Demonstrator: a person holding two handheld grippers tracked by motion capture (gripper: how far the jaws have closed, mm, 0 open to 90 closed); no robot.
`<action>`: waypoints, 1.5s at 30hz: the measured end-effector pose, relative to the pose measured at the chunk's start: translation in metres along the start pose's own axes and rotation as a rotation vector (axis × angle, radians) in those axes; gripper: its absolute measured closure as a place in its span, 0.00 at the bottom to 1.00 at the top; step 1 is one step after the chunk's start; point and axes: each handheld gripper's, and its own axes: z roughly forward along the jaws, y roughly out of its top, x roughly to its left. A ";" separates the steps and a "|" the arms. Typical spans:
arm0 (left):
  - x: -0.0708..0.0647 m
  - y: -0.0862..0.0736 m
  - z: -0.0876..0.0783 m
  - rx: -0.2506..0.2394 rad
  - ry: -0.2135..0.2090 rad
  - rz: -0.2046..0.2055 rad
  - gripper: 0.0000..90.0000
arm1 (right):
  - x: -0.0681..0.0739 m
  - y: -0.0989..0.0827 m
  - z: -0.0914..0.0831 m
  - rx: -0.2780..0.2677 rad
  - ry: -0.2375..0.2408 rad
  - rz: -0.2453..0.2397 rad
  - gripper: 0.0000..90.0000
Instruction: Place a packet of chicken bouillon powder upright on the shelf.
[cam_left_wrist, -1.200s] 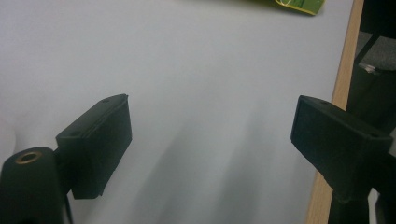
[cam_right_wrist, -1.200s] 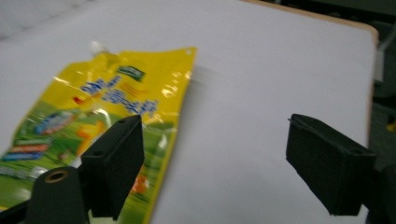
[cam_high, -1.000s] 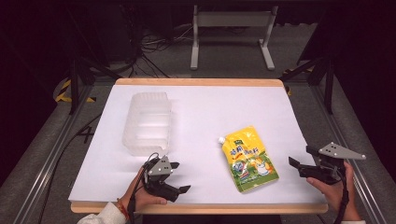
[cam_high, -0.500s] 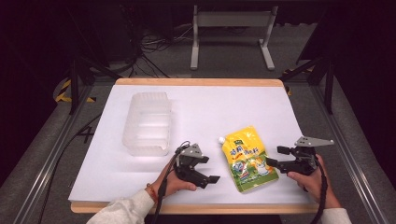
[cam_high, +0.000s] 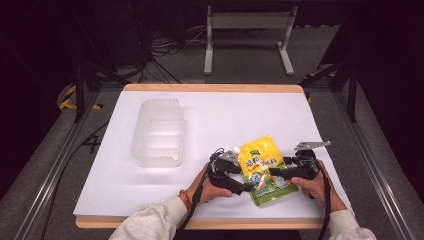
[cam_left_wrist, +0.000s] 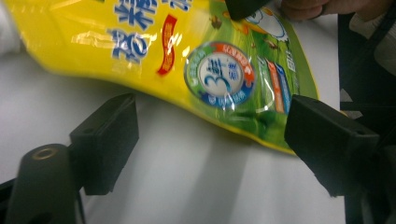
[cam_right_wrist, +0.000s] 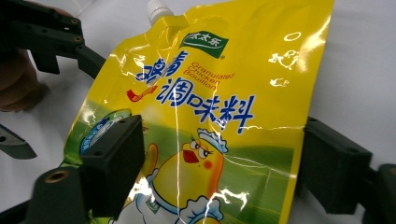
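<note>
A yellow and green bouillon pouch (cam_high: 264, 169) with a white spout lies flat near the table's front. My left gripper (cam_high: 244, 187) points at its left edge. In the left gripper view, my left gripper (cam_left_wrist: 212, 109) has wide jaws that have just been closing a little; the pouch (cam_left_wrist: 187, 56) edge lies at their mouth, untouched. My right gripper (cam_high: 274, 173) reaches over the pouch from the right. In the right gripper view, my right gripper (cam_right_wrist: 219, 149) stands open astride the pouch (cam_right_wrist: 219, 98), one jaw over its printed face, the other beside its edge.
A clear ribbed plastic container (cam_high: 157, 132) stands on the left of the white table cover (cam_high: 230, 115). The wooden table edge (cam_high: 215, 88) runs along the back. Metal rails flank the table; a stand and cables are behind it.
Both hands have come in toward the pouch: the left gripper moved right from the front left, the right gripper moved left from the table's right edge and now overlaps the pouch.
</note>
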 end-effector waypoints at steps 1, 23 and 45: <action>0.000 0.000 0.000 0.000 0.000 0.000 0.24 | 0.000 0.000 0.000 0.000 0.000 0.000 0.23; -0.014 0.020 -0.060 -0.126 0.174 0.197 0.90 | 0.040 0.003 -0.030 -0.158 0.031 -0.127 0.90; -0.017 0.026 -0.108 -0.185 0.389 0.298 0.94 | 0.113 0.027 -0.021 -0.306 -0.039 -0.343 1.00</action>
